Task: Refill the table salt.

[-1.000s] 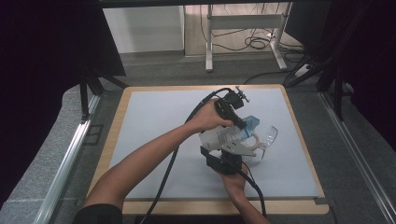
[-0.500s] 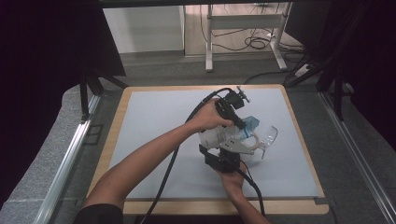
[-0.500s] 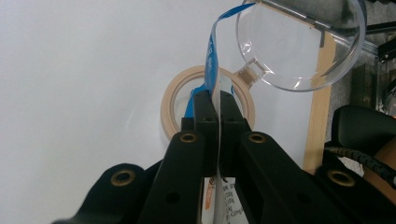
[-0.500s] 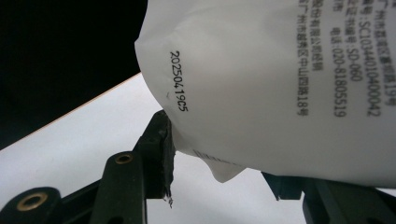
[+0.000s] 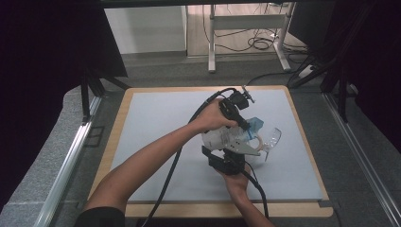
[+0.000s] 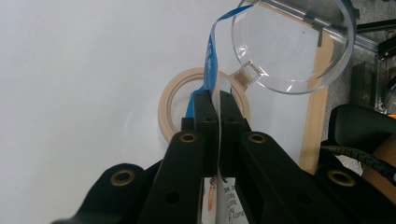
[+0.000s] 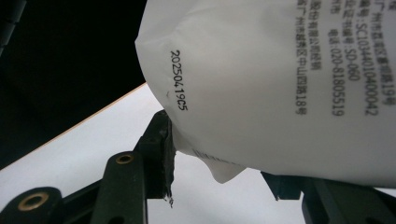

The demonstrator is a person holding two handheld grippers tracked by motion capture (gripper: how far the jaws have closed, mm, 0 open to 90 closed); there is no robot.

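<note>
1. a white printed pouch is held above the pale mat, near the mat's right half, between the two grippers.
2. the left gripper is seen clamped tight on the pouch's flat top seam; in the left gripper view the thin edge of the seam, with a blue strip curling upward, is pinched between the two black jaws.
3. the right gripper is seen from below the pouch; its jaws stand partly apart with the bulging lower body of the pouch between them. the left jaw lies against the pouch wall; the far jaw is largely covered by the pouch, so contact there cannot be made out with certainty, though a grip on the pouch is read.
4. in the high view the pouch is mostly covered by the left hand and the right gripper's body, and only patches of white and blue are visible.
5. a roll of beige tape lies on the mat beneath, partly hidden behind the left jaws.
6. a clear round plastic lid is seen beside the tape; its upper rim is cut off by the frame edge.
7. the print on the pouch is partly cropped and is not legible in full.
</note>
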